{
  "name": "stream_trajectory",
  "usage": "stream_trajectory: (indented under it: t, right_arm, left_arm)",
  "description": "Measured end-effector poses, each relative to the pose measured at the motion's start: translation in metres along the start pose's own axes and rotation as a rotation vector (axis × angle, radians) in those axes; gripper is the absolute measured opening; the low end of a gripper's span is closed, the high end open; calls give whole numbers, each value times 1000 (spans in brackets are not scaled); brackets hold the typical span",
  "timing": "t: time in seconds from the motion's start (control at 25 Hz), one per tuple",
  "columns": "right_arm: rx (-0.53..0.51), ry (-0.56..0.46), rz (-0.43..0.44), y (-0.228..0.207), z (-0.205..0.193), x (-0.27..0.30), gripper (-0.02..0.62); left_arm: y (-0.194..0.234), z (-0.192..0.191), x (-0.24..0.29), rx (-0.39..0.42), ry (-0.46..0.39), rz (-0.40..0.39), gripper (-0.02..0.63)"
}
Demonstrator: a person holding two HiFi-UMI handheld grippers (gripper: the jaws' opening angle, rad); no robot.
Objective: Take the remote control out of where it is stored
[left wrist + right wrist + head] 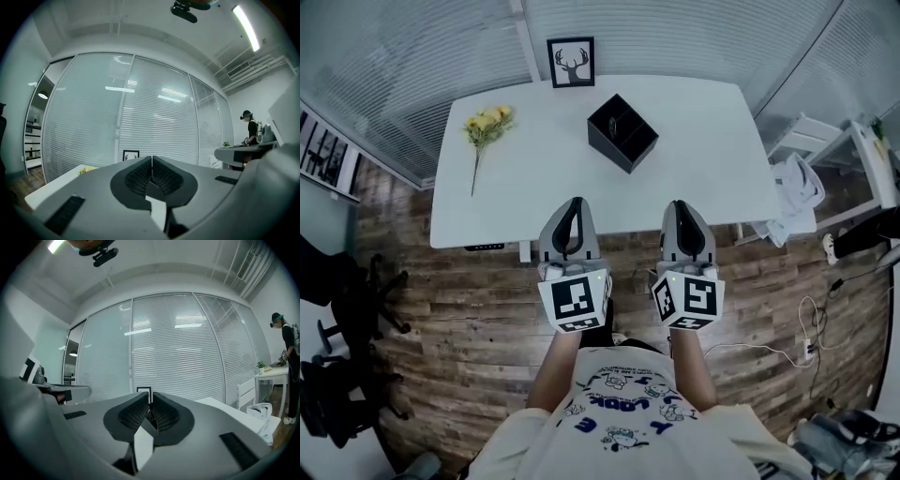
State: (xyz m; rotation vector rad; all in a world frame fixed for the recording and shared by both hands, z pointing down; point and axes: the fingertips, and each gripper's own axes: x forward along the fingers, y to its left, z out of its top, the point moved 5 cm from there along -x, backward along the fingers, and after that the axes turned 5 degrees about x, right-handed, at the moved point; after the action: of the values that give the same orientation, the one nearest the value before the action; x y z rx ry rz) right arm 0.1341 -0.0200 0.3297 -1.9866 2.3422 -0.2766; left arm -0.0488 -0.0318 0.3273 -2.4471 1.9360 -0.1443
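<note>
White table, black organiser box, both tongs waiting at the near edge.
Yellow flowers (487, 124) lie at the far left of the white table (703, 187). The left gripper (575, 211) hovers level over the near edge, jaws pressed together on nothing. Ahead and between the two tools sits the black organiser box (607, 145), turned corner-on, likely where the remote control is stored. Only a dark, slim shape shows inside, too small to name or read its long axis. The right gripper (680, 204) mirrors its twin, tips together and empty. Both point straight ahead, with the box slightly nearer the left one; either must open before reaching in.
</note>
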Motion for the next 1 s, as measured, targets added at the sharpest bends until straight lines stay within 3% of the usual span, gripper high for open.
stream_trajectory:
  t: [0.44,1.0]
  right_arm:
    - [14,19,-83,-11,-1,92,49]
    - [14,94,-117,-25,-23,158,48]
  left_arm:
    - [26,-14,105,-41,49,-56,18]
    - [28,-47,181,-64,137,-124,18]
